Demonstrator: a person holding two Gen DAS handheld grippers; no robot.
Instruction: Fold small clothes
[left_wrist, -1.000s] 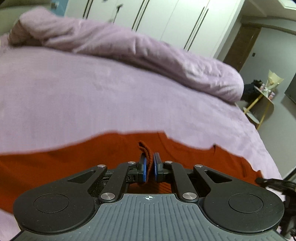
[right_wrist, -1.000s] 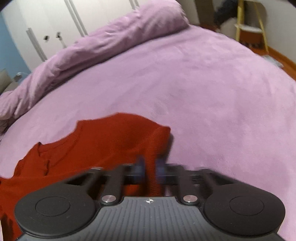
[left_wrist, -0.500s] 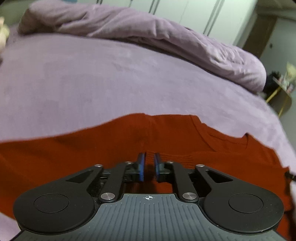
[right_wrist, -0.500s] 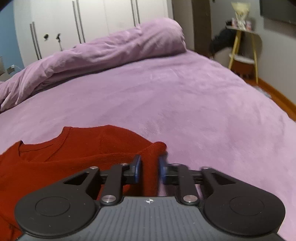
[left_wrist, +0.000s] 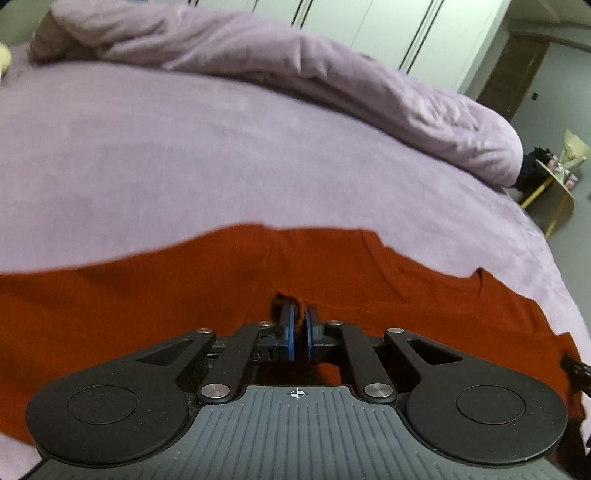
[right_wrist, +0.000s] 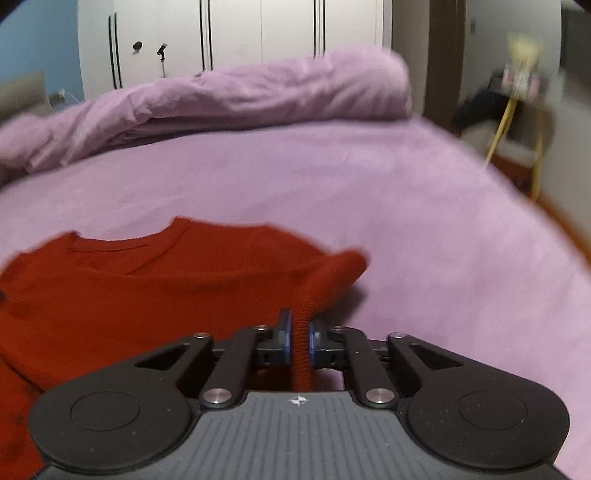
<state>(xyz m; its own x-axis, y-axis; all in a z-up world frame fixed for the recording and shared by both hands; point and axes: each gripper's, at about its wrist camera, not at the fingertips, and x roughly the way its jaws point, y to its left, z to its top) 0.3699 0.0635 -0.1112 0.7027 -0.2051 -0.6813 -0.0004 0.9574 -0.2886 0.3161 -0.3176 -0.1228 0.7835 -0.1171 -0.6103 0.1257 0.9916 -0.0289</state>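
A rust-red knit sweater (left_wrist: 147, 295) lies spread on the purple bed sheet (left_wrist: 184, 155). My left gripper (left_wrist: 298, 325) is shut on a pinch of the sweater's fabric, low over the garment. In the right wrist view the sweater (right_wrist: 147, 295) shows its neckline at upper left. My right gripper (right_wrist: 299, 332) is shut on a bunched ribbed edge of the sweater, which rises in a fold (right_wrist: 332, 273) from the jaws.
A rolled purple duvet (left_wrist: 332, 74) runs along the bed's far side, also in the right wrist view (right_wrist: 221, 96). White wardrobe doors (right_wrist: 240, 33) stand behind. A yellow-legged side table (left_wrist: 554, 184) stands off the bed's right edge.
Both grippers have carried the sweater forward and lowered it flatter on the bed. The jaws of both have closed tighter on the fabric.
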